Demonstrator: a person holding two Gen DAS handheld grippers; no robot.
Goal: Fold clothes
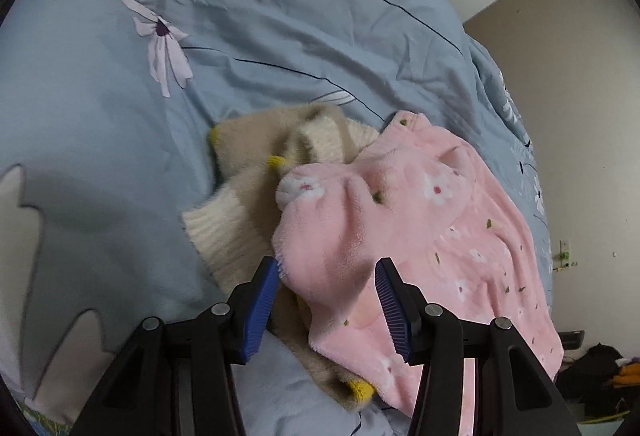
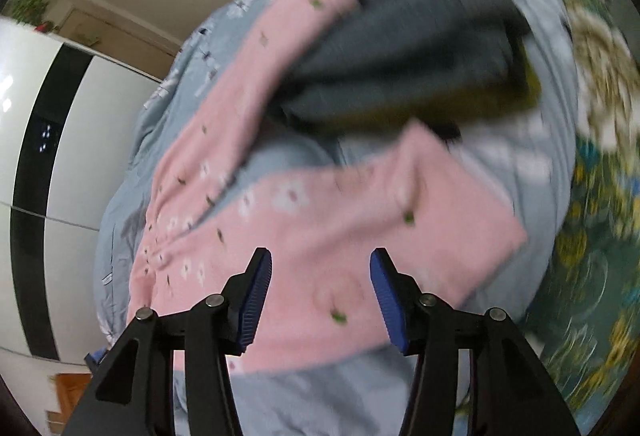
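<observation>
Left gripper spread over pink fleece pyjama top; right gripper spread, empty. Fleece soft, light, limp: you pinch hem edge.

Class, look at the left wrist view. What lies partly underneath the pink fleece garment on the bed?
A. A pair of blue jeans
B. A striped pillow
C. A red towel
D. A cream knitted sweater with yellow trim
D: a cream knitted sweater with yellow trim pokes out from beneath the pink fleece garment on the blue floral duvet.
</observation>
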